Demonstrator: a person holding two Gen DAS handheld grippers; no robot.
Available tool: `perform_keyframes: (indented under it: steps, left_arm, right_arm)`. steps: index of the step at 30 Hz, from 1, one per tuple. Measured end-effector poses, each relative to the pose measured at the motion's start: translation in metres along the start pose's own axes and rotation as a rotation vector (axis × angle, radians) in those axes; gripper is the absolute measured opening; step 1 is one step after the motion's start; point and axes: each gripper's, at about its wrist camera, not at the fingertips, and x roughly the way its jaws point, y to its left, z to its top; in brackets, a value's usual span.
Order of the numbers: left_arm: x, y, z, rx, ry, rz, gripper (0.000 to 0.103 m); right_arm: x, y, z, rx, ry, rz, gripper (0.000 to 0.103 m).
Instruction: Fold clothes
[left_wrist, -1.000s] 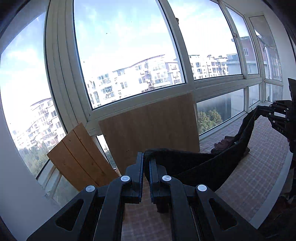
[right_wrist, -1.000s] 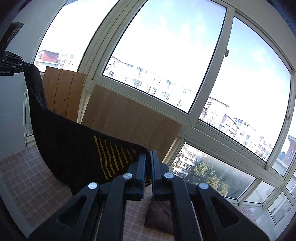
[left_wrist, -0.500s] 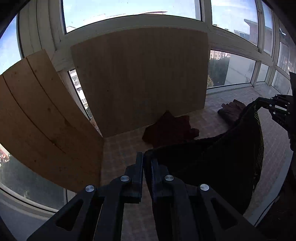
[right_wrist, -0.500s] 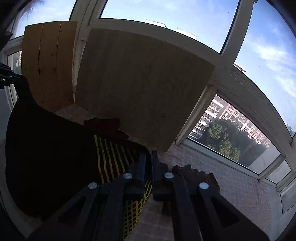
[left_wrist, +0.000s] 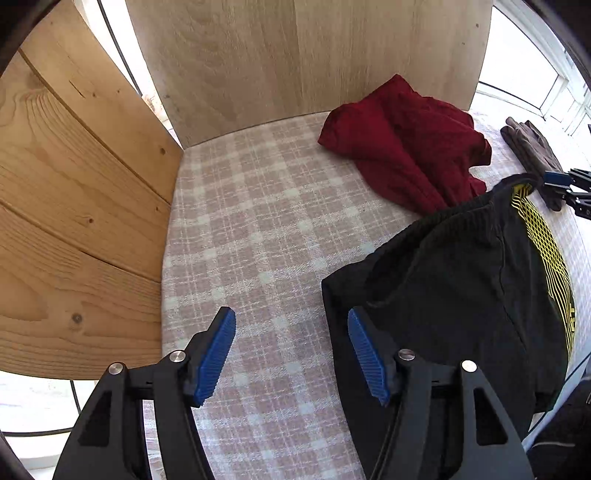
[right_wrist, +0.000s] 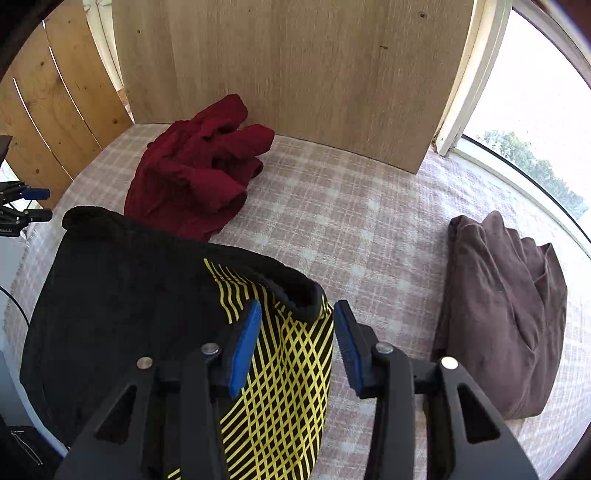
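Right wrist view, folded brown garment (right_wrist: 506, 317) fully visible

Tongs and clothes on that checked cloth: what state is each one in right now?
Left tongs: open, holding nothing.
Right tongs: open, over the yellow-striped edge, not clamped.
Black garment: laid on the checked cloth, waistband gaping, not folded.
Red garment: crumpled heap by the wooden board.
Brown garment: folded, at the right.
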Motion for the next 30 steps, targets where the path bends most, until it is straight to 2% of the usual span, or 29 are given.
perform_keyframes:
  steps: [3,5,9,10,13,15,17,20,22,26,30]
  left_arm:
    - [0.005,-0.008,-0.002,0.094,0.005,-0.031,0.062]
    - [0.016,-0.018,-0.001,0.149,0.01,-0.075,0.062]
    - [0.042,-0.035,0.011,0.243,0.001,-0.099,0.062]
    - [0.049,-0.035,0.016,0.25,0.004,-0.087,0.062]
    - [0.072,-0.029,0.04,0.251,0.022,0.01,0.059]
    - [0.077,-0.017,0.059,0.204,0.016,0.059,0.058]
    - [0.069,-0.006,0.071,0.153,-0.015,0.069,0.056]
    - [0.054,-0.003,0.072,0.176,-0.02,0.037,0.057]
    - [0.053,-0.003,0.064,0.191,0.021,-0.044,0.057]
    - [0.067,-0.009,0.054,0.21,0.075,-0.083,0.057]
    - [0.086,-0.009,0.062,0.169,0.09,-0.146,0.057]
  right_arm:
    - [-0.008,-0.009,-0.003,-0.021,-0.026,-0.043,0.05]
    - [-0.004,-0.014,-0.007,-0.018,-0.018,-0.025,0.052]
    - [0.018,-0.019,-0.013,-0.005,0.034,-0.009,0.052]
    - [0.022,-0.02,-0.014,0.005,0.047,0.004,0.052]
    - [0.027,-0.02,-0.015,0.017,0.054,0.013,0.052]
    - [0.03,-0.02,-0.015,0.019,0.056,0.008,0.052]
    - [0.033,-0.022,-0.013,0.009,0.061,0.003,0.052]
    - [0.035,-0.025,-0.01,0.009,0.064,0.028,0.052]
    - [0.039,-0.028,-0.008,0.014,0.065,0.058,0.052]
    - [0.051,-0.029,-0.004,0.014,0.08,0.082,0.052]
    - [0.061,-0.029,0.001,-0.008,0.094,0.093,0.052]
